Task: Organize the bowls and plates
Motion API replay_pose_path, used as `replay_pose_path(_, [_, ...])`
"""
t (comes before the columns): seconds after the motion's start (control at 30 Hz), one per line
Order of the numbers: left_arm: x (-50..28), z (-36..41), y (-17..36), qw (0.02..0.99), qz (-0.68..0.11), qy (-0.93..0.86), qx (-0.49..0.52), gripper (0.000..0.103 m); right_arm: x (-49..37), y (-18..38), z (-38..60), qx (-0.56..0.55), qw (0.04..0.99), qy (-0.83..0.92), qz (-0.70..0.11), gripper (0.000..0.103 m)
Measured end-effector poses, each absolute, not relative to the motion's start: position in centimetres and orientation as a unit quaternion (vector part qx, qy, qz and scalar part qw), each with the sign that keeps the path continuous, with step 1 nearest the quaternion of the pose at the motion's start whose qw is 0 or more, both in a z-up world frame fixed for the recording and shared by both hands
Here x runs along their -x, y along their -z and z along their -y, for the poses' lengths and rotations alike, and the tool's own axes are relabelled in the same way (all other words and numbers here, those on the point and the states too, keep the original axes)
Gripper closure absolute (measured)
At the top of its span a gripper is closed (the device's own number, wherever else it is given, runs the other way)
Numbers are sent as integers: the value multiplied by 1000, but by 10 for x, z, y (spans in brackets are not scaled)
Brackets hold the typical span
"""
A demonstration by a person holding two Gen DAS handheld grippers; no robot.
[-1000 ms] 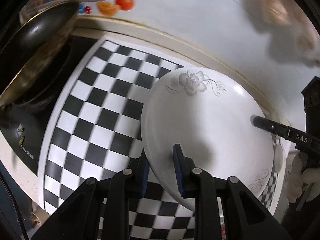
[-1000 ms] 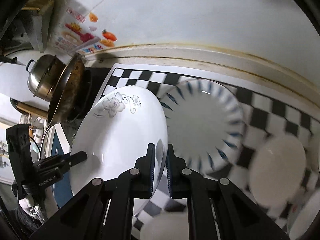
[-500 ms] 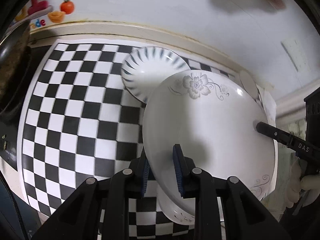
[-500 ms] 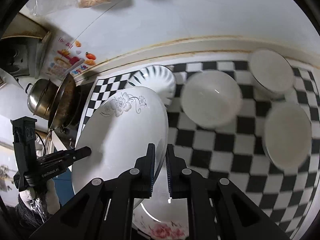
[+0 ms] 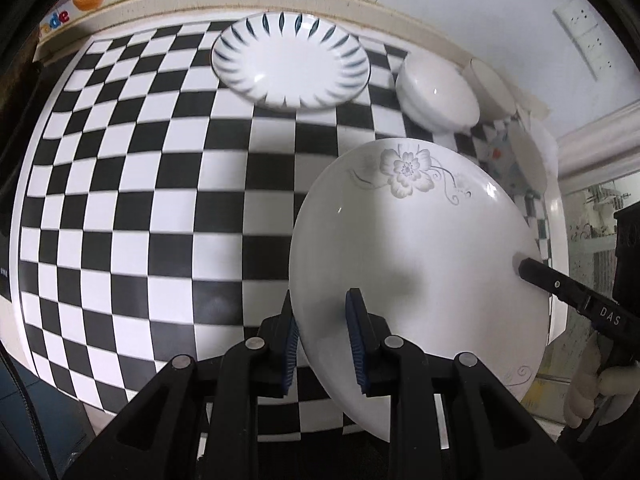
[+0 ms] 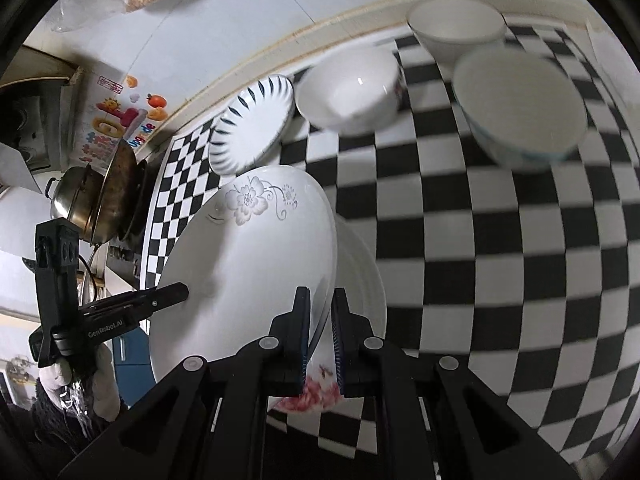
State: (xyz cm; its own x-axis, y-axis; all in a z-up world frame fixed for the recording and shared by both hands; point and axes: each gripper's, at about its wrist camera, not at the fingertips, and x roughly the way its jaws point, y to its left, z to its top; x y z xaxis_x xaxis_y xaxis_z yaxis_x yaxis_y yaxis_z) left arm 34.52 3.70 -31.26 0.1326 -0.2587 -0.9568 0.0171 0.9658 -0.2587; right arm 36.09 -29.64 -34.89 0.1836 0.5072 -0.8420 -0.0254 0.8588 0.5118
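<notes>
With both grippers clamped on opposite edges, the large white plate with the grey flower print [image 5: 416,276] hangs tilted above the black-and-white checkered counter mat [image 5: 140,208]! The left gripper [image 5: 322,332] pinches the near rim, its blue pads on either face, and the right gripper [image 6: 320,328] bites the other edge, its jaws nearly together with the thin rim between them. Look beneath, in the right wrist view: a white plate with a pink flower pattern [image 6: 352,320] lies on the mat directly under the carried one, so my read is that this is a stacking move, and the flowered plate is not yet down on it.

What about the rest? A white plate with dark blue petal strokes [image 5: 290,66] sits alone near the back wall, well apart from this pair, so it looks unsorted. Just beside it stands a plain white ceramic bowl [image 6: 348,88], and further right a white bowl with a bluish outer band [image 6: 520,104], with another white bowl [image 6: 456,26] behind by the wall. None of those bowls is nested. I'd call this early going: one plate about to be stacked, a third plate and three bowls left to gather
</notes>
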Motion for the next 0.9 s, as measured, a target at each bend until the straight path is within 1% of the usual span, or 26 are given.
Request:
replay_pose_path(0.47, [-329,-24,340,715,-692,81,63,82,-335,385,296,-198,715,-170,-649,91])
replay_pose_path(0.7, [-331,-22,346,708,-701,66,45,82,-341,396,282,-161,706,-159,-672,91])
replay_pose_path(0.9, [-341,-22,355,699,-713,56,32,82,-347,401,275,-150,701,-155,-680,91])
